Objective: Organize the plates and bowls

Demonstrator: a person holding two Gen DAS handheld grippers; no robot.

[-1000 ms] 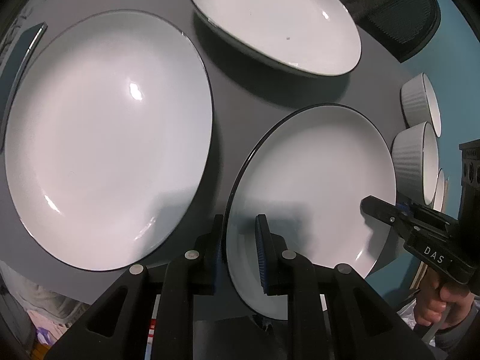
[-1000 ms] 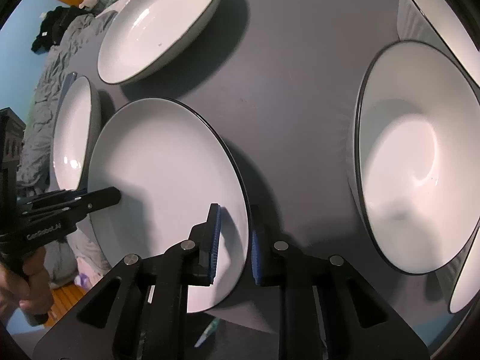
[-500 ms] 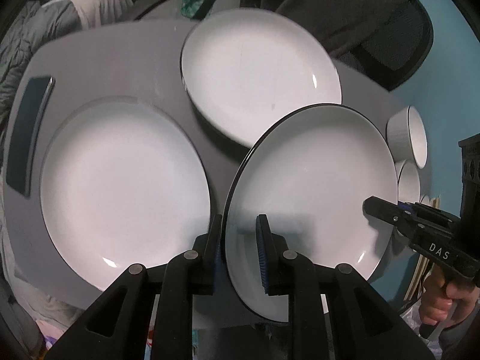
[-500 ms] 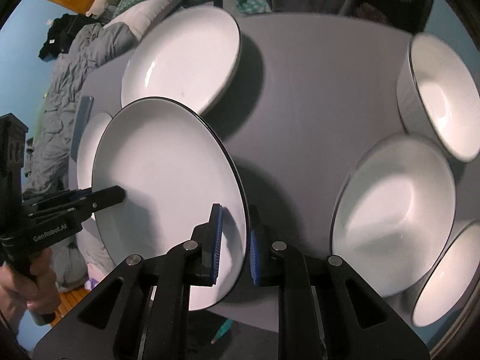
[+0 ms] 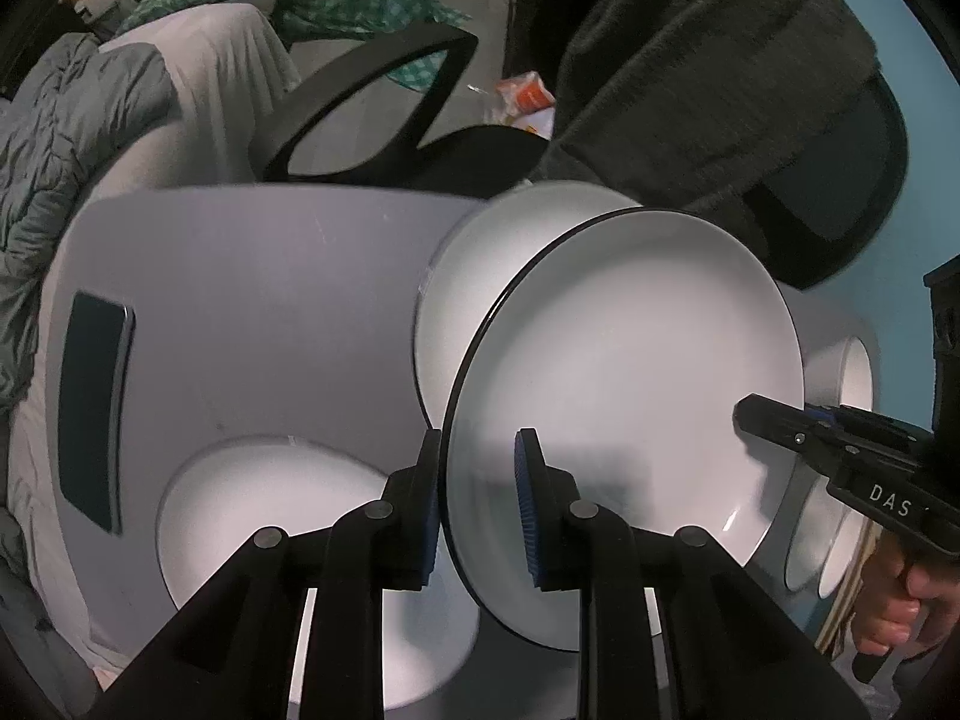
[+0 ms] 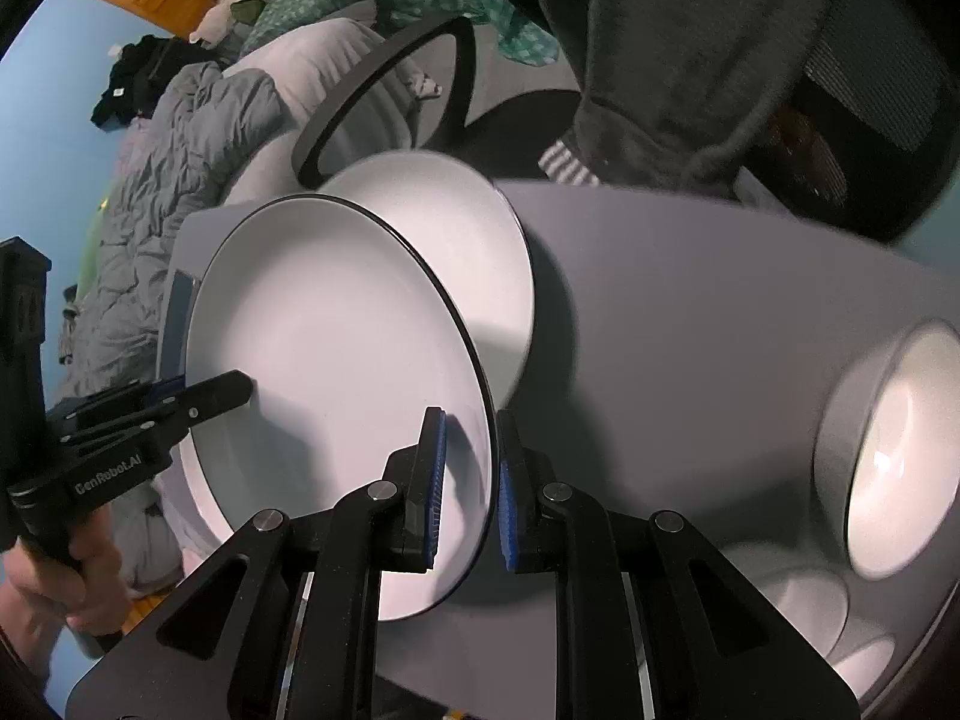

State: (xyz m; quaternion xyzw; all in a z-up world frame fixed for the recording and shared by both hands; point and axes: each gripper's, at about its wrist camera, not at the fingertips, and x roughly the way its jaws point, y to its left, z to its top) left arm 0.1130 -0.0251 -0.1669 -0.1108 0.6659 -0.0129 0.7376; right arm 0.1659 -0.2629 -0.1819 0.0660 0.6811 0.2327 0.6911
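Observation:
A white plate with a dark rim (image 5: 630,372) (image 6: 324,324) hangs tilted above the grey table (image 5: 270,276), held from two sides. My left gripper (image 5: 477,504) grips its near rim, one pad behind and one on the face; its jaws are opening slightly. My right gripper (image 6: 471,486) is shut on the opposite rim. Each gripper shows in the other's view, the right gripper (image 5: 780,420) and the left gripper (image 6: 222,393). Under the held plate lies a second white plate (image 5: 480,276) (image 6: 480,252), partly hidden. A larger plate (image 5: 270,510) lies near the left gripper.
White ribbed bowls (image 6: 888,456) (image 5: 852,372) stand at the table's right side. A dark phone (image 5: 96,408) lies at the left edge. Behind the table are an office chair (image 5: 372,84) draped with dark cloth and a bed with bedding (image 6: 198,120).
Both grippers have carried the plate up and away from the near side, so it now overlaps the far plate. The large plate and the bowls have slid toward the bottom of the views.

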